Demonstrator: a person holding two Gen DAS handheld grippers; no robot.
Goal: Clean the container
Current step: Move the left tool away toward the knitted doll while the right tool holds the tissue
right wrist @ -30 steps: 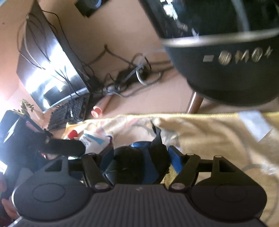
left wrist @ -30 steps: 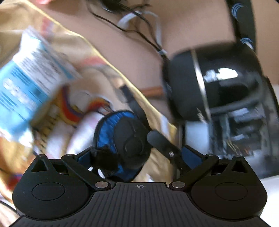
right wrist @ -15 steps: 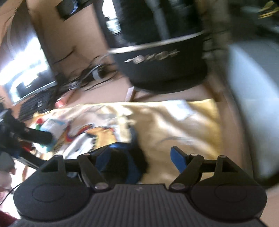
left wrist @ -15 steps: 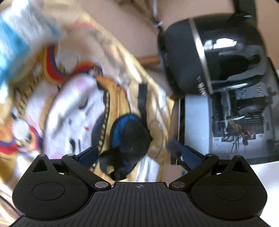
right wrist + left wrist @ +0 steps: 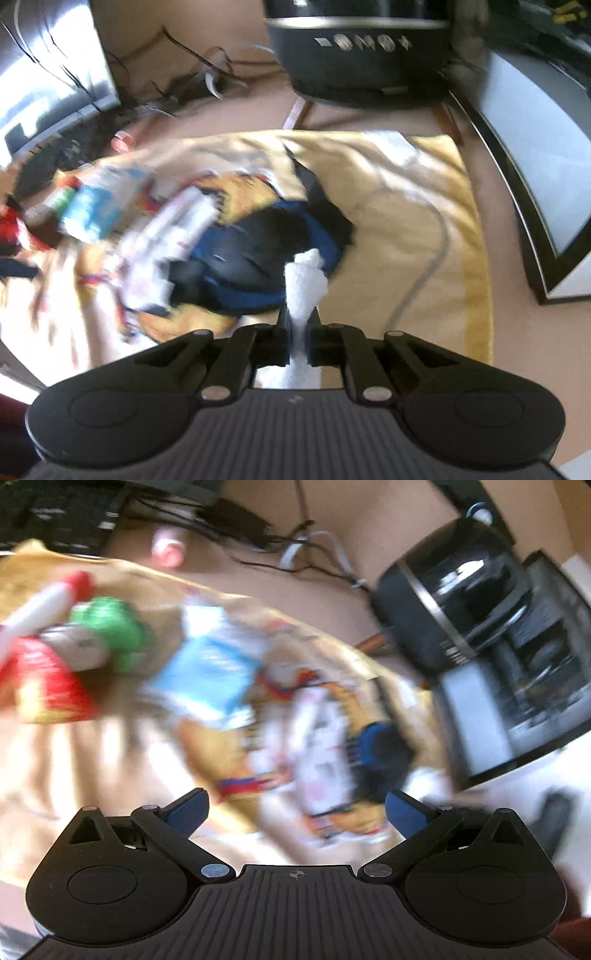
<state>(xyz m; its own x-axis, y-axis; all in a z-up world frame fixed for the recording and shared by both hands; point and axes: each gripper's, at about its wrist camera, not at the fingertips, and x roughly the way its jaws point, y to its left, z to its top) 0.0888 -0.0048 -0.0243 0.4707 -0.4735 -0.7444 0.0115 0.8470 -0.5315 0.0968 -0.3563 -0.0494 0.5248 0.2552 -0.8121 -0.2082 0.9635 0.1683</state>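
Left gripper: jaws spread wide, nothing between them, above printed yellow cloth. Right gripper: jaws pinched narrow on white wad, probably tissue; blur limits detail. Blue-and-black container lies on cloth, just ahead of right gripper, beyond left gripper's right finger. Blue-white packet and red packet lie further left on cloth. Black appliance stands beyond cloth edge.

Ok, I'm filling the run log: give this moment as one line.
left gripper: open, empty | right gripper: shut on white tissue | blue-black container: on yellow cloth, untouched
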